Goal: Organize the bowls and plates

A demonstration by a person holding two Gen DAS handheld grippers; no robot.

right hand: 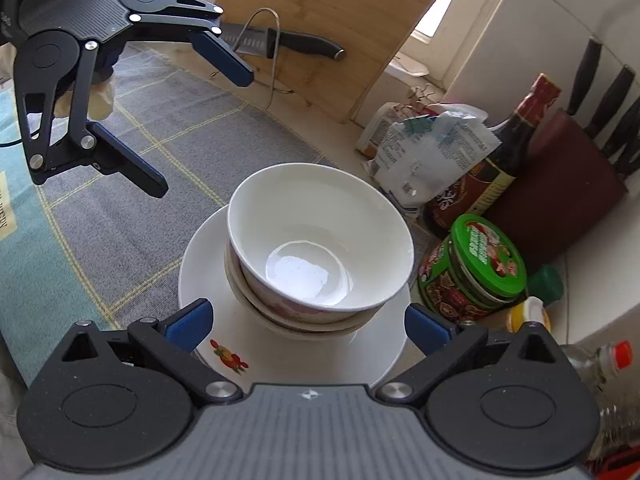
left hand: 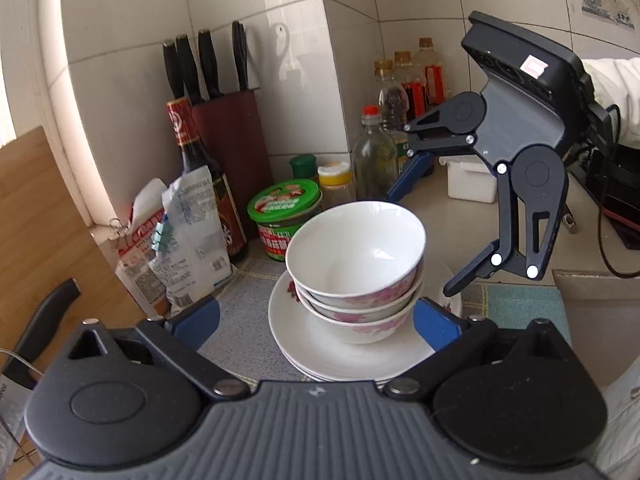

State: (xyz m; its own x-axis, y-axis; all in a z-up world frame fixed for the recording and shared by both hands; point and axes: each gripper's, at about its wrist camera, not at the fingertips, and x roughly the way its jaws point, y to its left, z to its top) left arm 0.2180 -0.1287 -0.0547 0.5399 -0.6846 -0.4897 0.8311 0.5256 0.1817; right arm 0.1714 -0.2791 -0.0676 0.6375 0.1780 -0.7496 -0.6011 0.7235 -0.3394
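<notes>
The stack of bowls (left hand: 356,276) sits nested on a stack of plates (left hand: 320,344) on the grey checked mat (right hand: 132,208) on the bench, close to the green-lidded tub (left hand: 285,210) and the dark sauce bottle (left hand: 200,168). Both claws are spread wide with nothing in them: the left claw (left hand: 316,324) has its blue pads either side of the stack without touching, and same deal for the right claw (right hand: 308,326).

Only the right wrist view catches the wooden cutting board (right hand: 320,20), the knife (right hand: 288,44) on its wire rack and the red flower print on the plate rim. Only the left wrist view gets the oil bottles (left hand: 412,80) at the back wall and the pink pattern on the bowl sides.

How many plates are under there is hard to say, since the claw body cuts off the near edge.
</notes>
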